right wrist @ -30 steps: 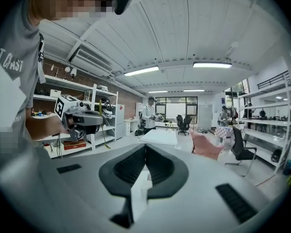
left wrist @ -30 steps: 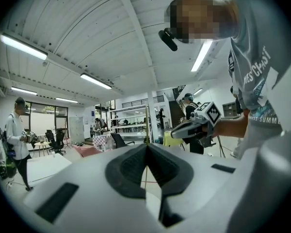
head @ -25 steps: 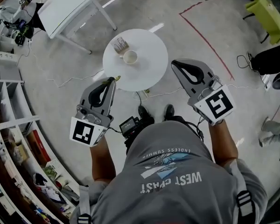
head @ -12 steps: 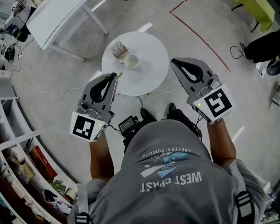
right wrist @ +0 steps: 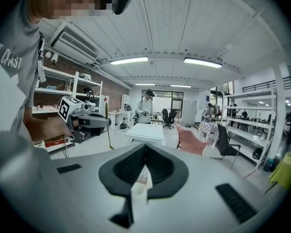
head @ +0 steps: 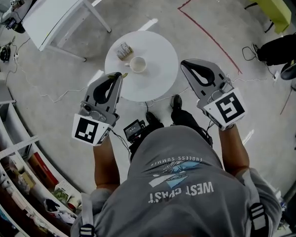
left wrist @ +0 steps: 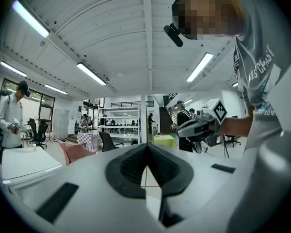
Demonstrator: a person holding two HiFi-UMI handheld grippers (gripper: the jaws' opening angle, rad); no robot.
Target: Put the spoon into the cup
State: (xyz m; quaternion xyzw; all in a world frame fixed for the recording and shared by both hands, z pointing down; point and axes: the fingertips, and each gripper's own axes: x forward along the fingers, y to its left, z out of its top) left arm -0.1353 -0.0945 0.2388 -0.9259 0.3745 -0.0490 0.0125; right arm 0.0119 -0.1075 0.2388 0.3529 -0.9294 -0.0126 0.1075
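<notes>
Spoon (right wrist: 108,126) mostly hidden in left claw (head: 119,76)

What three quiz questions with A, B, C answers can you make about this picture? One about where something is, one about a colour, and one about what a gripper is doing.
1. Where is the cup?
A. On the round table
B. On the floor
C. On a shelf

2. What colour is the round table?
A. Red
B. White
C. Black

3. What is the left gripper doing?
A. Its fingers are wide open
B. It is holding the cup
C. Its fingers are shut on the spoon

Answers:
1 A: the head view shows the cup standing on the tabletop.
2 B: the tabletop is plain white all over.
3 C: in the right gripper view the thin spoon hangs down from the left gripper's closed fingers.
</notes>
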